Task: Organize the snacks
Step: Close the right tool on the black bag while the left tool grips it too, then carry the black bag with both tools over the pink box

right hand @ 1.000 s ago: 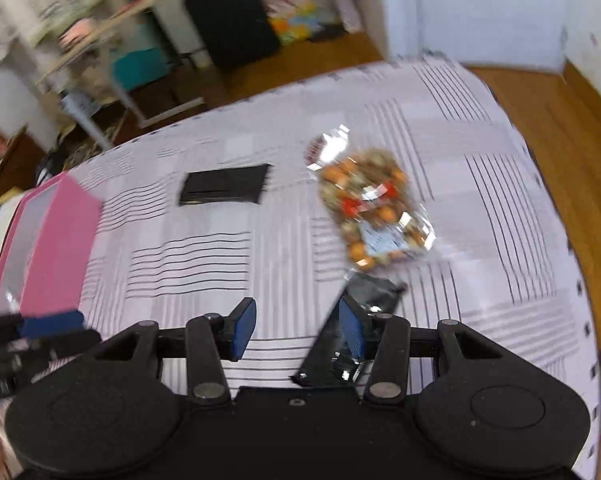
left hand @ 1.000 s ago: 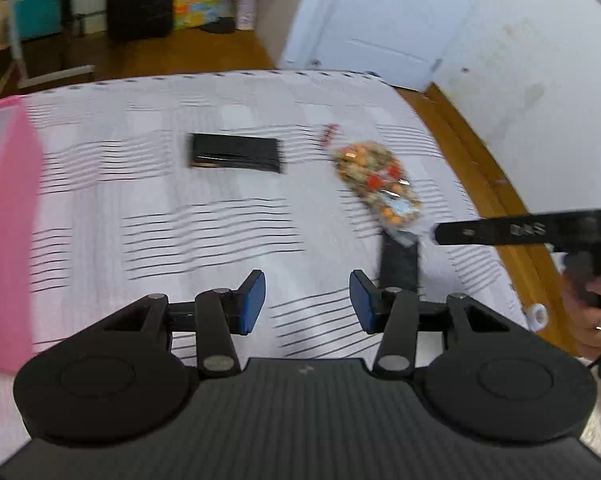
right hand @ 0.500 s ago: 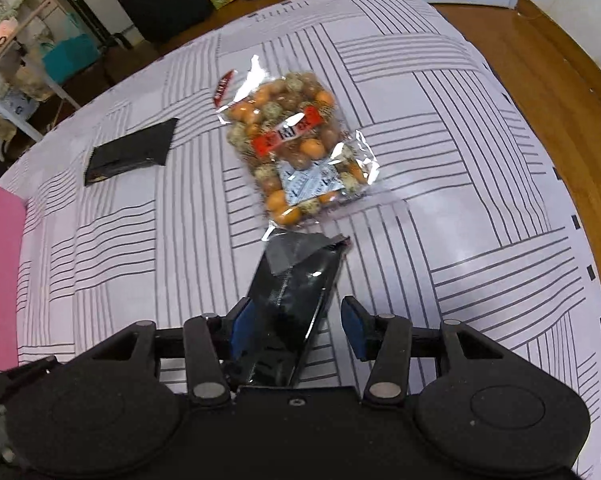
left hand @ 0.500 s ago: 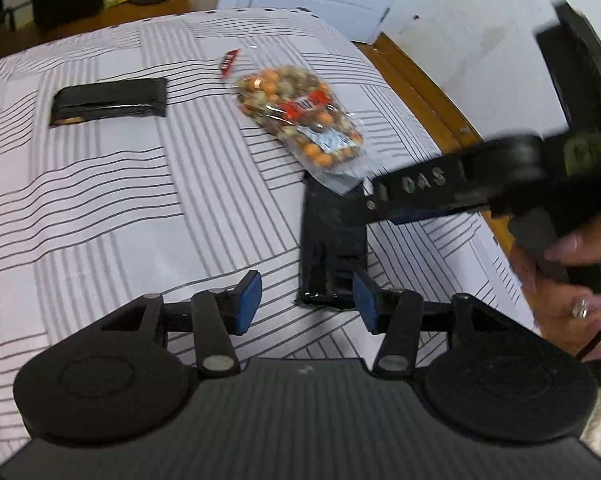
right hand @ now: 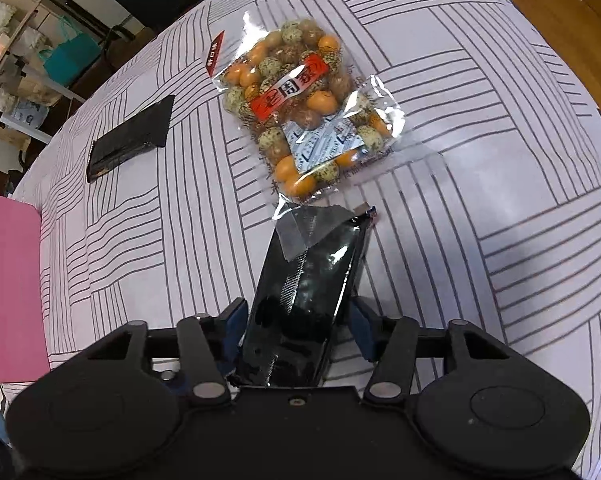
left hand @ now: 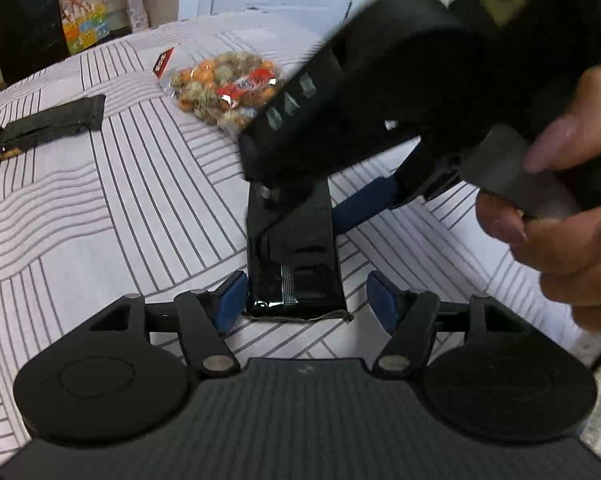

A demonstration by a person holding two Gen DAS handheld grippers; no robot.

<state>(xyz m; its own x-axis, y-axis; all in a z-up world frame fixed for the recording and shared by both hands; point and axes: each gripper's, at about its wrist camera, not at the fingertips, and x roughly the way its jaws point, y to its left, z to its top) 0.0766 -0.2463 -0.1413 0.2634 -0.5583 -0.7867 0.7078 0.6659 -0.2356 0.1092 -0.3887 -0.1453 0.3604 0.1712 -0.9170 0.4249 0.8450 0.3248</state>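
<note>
A glossy black snack packet lies flat on the striped cloth. My left gripper straddles its near end, jaws opening; the left pad is almost at the packet's edge and the right pad stands clear of it. My right gripper comes in from the upper right over the packet's other end. In the right wrist view the black packet runs up between the pads of the right gripper, whose jaws are also opening. Just beyond lies a clear bag of orange and speckled round snacks.
A second black packet lies further off to the left on the striped table cover. A pink box stands at the left edge. A person's hand holds the right gripper's handle. Wooden floor, a black case and shelves surround the table.
Both grippers have come down and closed in on the near black packet, and both pairs of jaws have widened around it. The right gripper now fills the upper right of the left wrist view.
</note>
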